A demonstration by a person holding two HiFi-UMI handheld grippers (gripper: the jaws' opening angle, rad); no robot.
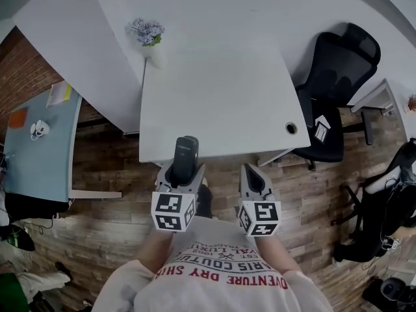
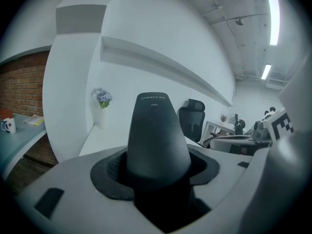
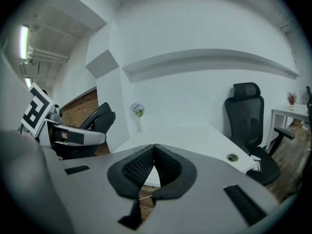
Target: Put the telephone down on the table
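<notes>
A dark grey telephone handset (image 1: 185, 155) stands clamped in my left gripper (image 1: 181, 174), sticking out over the front edge of the white table (image 1: 214, 103). In the left gripper view the telephone (image 2: 157, 135) fills the middle and both pads press its sides. My right gripper (image 1: 255, 179) hovers beside it, just short of the table's front edge, with its pads (image 3: 168, 164) touching and nothing between them. The right gripper view shows the left gripper and the telephone (image 3: 100, 118) at its left.
A small vase of flowers (image 1: 148, 34) stands at the table's far left corner, and a cable hole (image 1: 291, 128) is at its near right. A black office chair (image 1: 331, 90) sits to the right. A light blue desk (image 1: 39, 142) is to the left.
</notes>
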